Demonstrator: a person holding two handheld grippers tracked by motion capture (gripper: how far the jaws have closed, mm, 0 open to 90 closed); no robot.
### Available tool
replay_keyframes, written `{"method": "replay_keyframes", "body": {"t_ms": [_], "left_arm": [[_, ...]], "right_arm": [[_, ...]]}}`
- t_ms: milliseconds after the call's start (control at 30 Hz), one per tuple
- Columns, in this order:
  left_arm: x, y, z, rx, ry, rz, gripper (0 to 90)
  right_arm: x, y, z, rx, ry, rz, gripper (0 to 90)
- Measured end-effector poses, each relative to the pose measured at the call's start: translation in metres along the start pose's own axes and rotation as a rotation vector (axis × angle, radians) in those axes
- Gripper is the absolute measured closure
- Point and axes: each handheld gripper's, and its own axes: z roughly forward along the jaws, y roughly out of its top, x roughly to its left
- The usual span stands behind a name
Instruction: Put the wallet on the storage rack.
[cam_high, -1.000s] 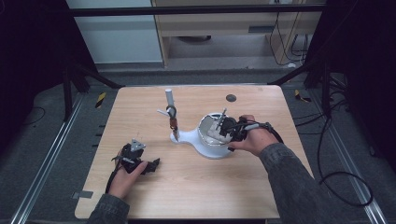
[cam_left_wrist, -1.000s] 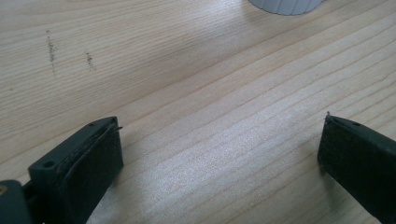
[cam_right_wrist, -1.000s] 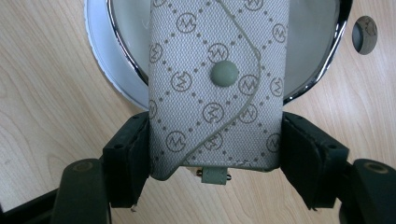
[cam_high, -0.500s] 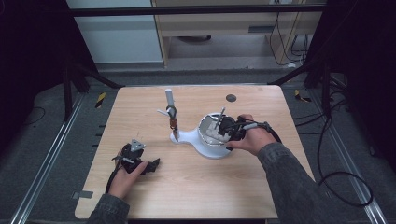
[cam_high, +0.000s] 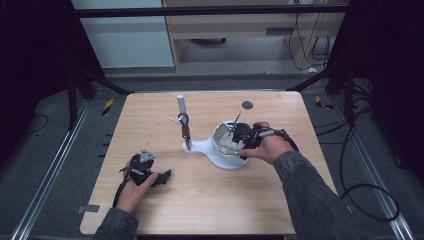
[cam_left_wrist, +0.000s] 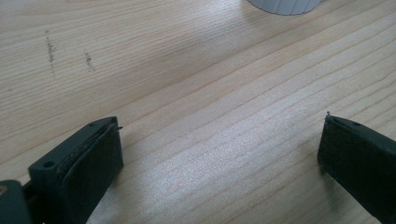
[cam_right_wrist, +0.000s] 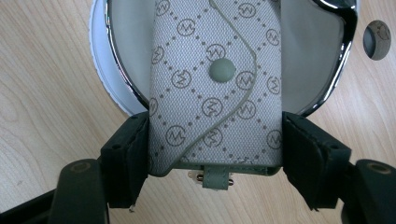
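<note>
Nearest the person, the left gripper (cam_high: 161, 178) rests low on the pale wooden table (cam_high: 150, 120), its two black jaws spread wide with nothing but bare wood grain between them, as the left gripper view shows. Farther in, the right gripper (cam_right_wrist: 215, 142) is clamped on a small grey fabric key pouch with a printed monogram pattern and a round snap button (cam_right_wrist: 215, 100), one jaw pressed flat against each long side edge near the end where a small tab and metal ring stick out. The pouch is held over the open mouth of a white round bowl-shaped stand with a chrome rim (cam_right_wrist: 343, 56), which sits right of the table's middle; whether the far end of the pouch touches the inside of the bowl cannot be told. From the high view the right gripper (cam_high: 239, 136) sits right at the bowl (cam_high: 222, 159), and just beside the bowl's white base a thin upright white post with a hook (cam_high: 182, 112) rises. Beyond that lies a small dark round disc (cam_high: 247, 105) near the far edge. The pouch looks light and soft, likely to fold or buckle if squeezed hard; its woven cloth should give fair grip, and the stitched side edges held now seem the firmest place to take it.
</note>
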Motion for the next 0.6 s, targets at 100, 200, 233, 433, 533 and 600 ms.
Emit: {"method": "replay_keyframes", "body": {"t_ms": [100,200,233,433,533,600], "left_arm": [[0.0000,0.0000,0.0000,0.000,0.000,0.000,0.0],[0.0001,0.0000,0.0000,0.000,0.000,0.001,0.0],[0.0001,0.0000,0.0000,0.000,0.000,0.001,0.0],[0.0000,0.0000,0.0000,0.000,0.000,0.001,0.0],[0.0000,0.0000,0.0000,0.000,0.000,0.001,0.0],[0.0000,0.0000,0.0000,0.000,0.000,0.001,0.0]], "right_arm": [[0.0005,0.0007,0.0009,-0.002,-0.001,-0.003,29.0],[0.0004,0.0012,0.0009,-0.004,0.003,0.001,29.0],[0.0004,0.0013,0.0009,-0.005,0.002,0.001,29.0],[0.0005,0.0034,0.0013,-0.019,0.000,0.000,29.0],[0.0012,0.0052,0.0017,-0.022,0.001,0.003,29.0],[0.0009,0.0053,0.0020,-0.023,0.002,0.004,29.0]]}}
